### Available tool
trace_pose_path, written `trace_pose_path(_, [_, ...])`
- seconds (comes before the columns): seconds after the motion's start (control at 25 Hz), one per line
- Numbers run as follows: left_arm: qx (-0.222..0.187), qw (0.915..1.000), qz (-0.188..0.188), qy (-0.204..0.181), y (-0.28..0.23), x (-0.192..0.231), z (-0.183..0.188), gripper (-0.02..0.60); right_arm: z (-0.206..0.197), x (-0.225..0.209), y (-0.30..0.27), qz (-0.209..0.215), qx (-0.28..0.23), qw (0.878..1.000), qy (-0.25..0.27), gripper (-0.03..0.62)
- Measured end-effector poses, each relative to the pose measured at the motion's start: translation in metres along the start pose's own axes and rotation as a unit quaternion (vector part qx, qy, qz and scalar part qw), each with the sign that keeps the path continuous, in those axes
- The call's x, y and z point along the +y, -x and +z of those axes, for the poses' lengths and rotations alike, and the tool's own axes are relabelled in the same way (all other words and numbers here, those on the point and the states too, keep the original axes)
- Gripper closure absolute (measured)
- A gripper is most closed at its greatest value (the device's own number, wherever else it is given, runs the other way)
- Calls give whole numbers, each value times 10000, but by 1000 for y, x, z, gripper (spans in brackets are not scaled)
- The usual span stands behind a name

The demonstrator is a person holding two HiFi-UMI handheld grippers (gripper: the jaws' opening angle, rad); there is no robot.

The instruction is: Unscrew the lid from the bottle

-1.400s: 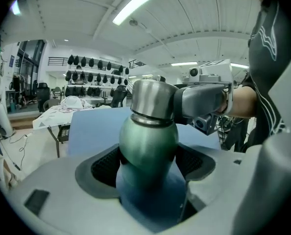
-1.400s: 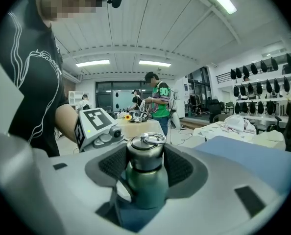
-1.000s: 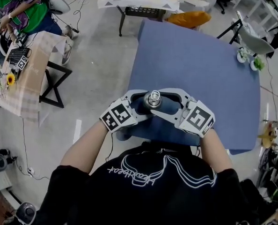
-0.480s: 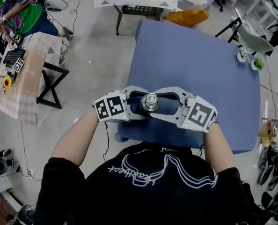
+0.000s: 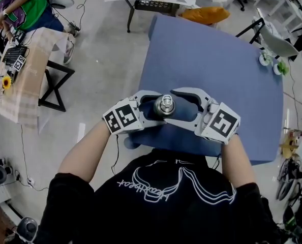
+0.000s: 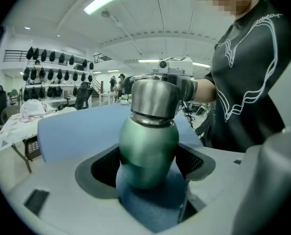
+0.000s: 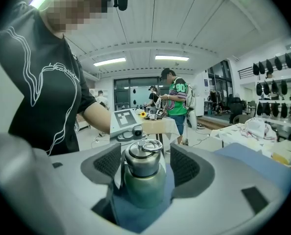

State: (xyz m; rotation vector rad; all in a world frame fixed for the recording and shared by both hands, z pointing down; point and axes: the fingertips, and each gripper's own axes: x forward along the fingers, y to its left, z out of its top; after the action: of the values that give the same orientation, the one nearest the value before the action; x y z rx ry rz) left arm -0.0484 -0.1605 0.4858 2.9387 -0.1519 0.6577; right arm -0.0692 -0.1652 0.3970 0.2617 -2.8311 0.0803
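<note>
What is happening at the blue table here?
A person works two handheld grippers on a green bottle standing on the blue table. The left gripper clamps the bottle's body. The right gripper has just been opening its jaws, which stand apart round the steel lid without pressing it. The lid sits on the bottle.

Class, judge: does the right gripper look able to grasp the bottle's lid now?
Probably yes: the right gripper has just been opening, the lid stands between its fingers, nothing else intervenes.
</note>
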Motion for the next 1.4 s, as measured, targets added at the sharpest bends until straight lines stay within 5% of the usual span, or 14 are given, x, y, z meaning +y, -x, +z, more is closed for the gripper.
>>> trace_pose_path(0.24, [-45,9933,1017,544,-1,-1,-1,222,0,-3,10,-677,-137,9971,-305,270])
trace_pose_path(0.64, [-249,9625,2410,1221,0,-1,0,222,-6,5,10,-1304,-451,9876,-755,287])
trace_pose_path(1.0, [-291,9416,2988,1527,-2,-1,0,222,-11,7,5,-1552,-542,9828,-841,332])
trace_pose_path(1.4, [-359,9463,2880,1426,-3,-1,-1,222,-15,7,4,-1507,-507,9839,-816,351])
